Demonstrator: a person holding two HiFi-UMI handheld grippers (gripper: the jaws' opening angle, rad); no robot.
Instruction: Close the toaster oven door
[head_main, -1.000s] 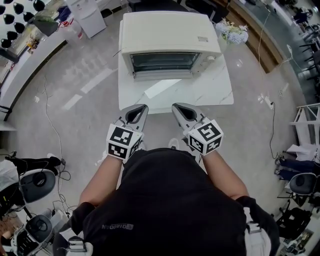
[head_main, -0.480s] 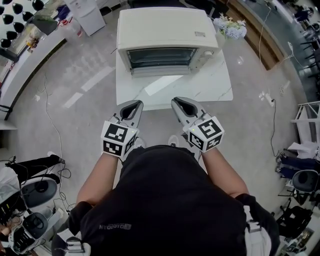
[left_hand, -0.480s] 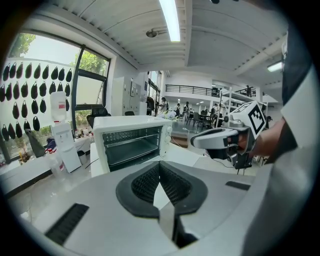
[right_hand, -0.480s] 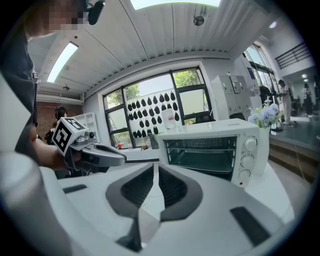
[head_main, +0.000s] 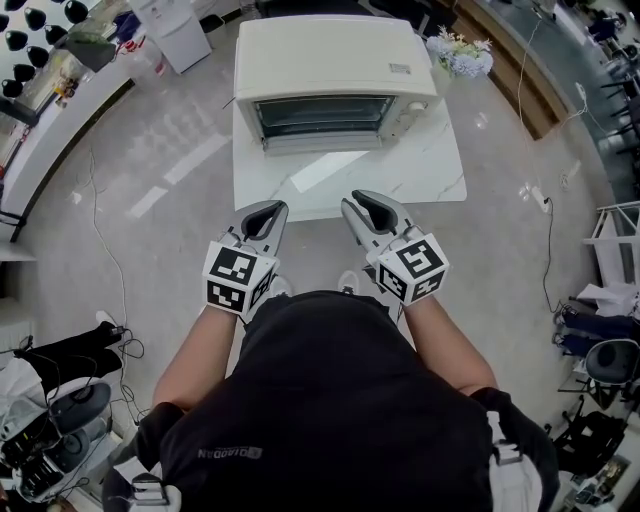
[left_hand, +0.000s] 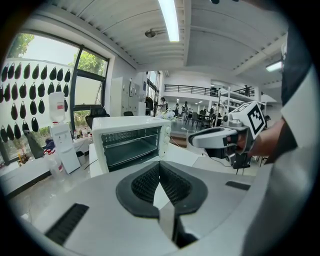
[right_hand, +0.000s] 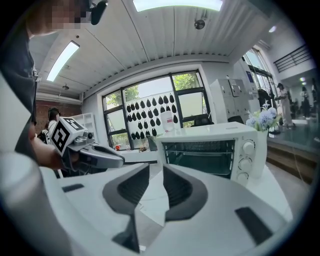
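The toaster oven (head_main: 335, 60) stands at the far side of the white table (head_main: 430, 175) with its front turned to the person. Its door (head_main: 318, 146) is folded down, so the dark inside with the rack is open to see. From above, the door is only a thin pale strip under the opening, so I cannot say surely how far down it hangs. Nothing has yet been done on the oven itself.

Both grippers are held low before the person's body, at the near edge of the table and well apart from the oven, pointing toward it. I think this is a ready position, because from here either one can go straight forward to the door.

The left gripper (head_main: 262, 214) has its jaws pressed together at the tips, with nothing between them. The right gripper (head_main: 366, 206) has its jaws opening, with a clear gap between the pads and nothing in it. This suggests it is the one being prepared to take the door's edge and lift it up. A bunch of flowers (head_main: 461, 58) beside the oven's right corner is out of the way.
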